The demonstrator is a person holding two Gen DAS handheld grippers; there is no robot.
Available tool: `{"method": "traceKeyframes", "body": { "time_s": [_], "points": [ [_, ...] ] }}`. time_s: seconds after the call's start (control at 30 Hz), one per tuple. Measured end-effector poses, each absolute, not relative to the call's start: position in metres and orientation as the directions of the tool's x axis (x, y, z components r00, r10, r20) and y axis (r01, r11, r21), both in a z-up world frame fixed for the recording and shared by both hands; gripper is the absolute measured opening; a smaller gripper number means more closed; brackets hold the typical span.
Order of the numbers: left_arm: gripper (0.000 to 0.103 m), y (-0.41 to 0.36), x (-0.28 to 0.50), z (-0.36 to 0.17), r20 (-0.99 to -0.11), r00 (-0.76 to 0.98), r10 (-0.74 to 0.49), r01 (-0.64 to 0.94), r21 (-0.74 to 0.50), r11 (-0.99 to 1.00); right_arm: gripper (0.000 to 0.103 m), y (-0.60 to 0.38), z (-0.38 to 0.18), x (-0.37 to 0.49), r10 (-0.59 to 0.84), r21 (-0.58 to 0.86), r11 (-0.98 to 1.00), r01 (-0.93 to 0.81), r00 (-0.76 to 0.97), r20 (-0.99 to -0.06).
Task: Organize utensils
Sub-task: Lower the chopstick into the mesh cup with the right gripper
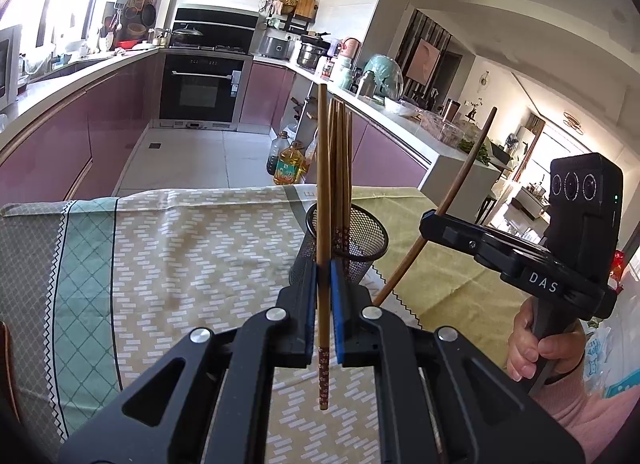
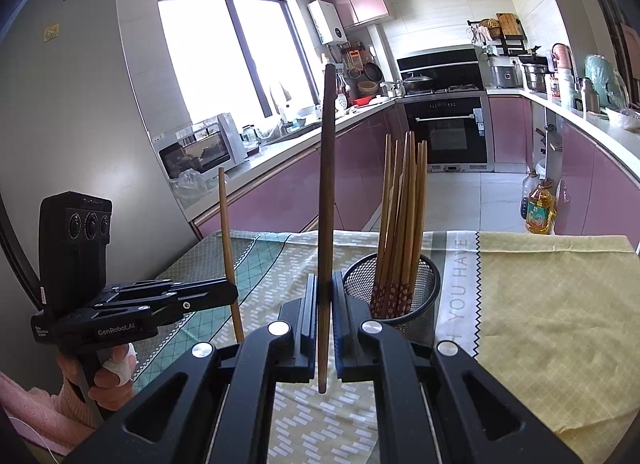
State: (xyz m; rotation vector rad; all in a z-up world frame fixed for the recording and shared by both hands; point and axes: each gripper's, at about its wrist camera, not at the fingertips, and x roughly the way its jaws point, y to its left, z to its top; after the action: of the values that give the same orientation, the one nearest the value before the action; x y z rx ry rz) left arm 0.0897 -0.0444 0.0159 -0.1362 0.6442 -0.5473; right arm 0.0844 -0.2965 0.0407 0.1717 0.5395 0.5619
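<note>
**kitchenlurker:** So how far along is the utensil sorting? Looks mostly done to me.

**meshcup_fan:** Pretty much. The mesh holder point(image 2: 394, 292) sits on the table point(image 2: 560, 304) toward the middle of the far edge, right by where the patterned cloth meets the yellow one, and a bundle of chopsticks point(image 2: 400, 216) is already standing in it, flowered ends down. I'd guess that's the bulk of the job.

**kitchenlurker:** And what's left?

**meshcup_fan:** Two sticks, both in the air. The left gripper point(image 1: 324, 292) is squeezed shut on a light chopstick point(image 1: 323, 224), held upright just in front of the holder, flowered end hanging below the jaws. The right gripper point(image 2: 325, 316) is clamped on a darker stick point(image 2: 326, 192), also upright, just left of the holder in its own view.

**kitchenlurker:** Anything else lying on the cloth?

**meshcup_fan:** None that I can see, but the gripper bodies hide the near edge of the table. So my read: drop these two in and it's likely finished.
</note>
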Motion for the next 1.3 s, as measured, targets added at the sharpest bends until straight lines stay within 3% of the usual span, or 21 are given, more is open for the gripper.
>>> {"method": "traceKeyframes", "body": {
  "time_s": [1.3],
  "points": [
    [0.008,-0.078,0.133,0.073,-0.401,0.73,-0.554,0.49,-0.259,0.832,0.006,-0.311,0.088,0.1,0.517,0.232,0.856,-0.462,0.787,-0.337]
  ]
}}
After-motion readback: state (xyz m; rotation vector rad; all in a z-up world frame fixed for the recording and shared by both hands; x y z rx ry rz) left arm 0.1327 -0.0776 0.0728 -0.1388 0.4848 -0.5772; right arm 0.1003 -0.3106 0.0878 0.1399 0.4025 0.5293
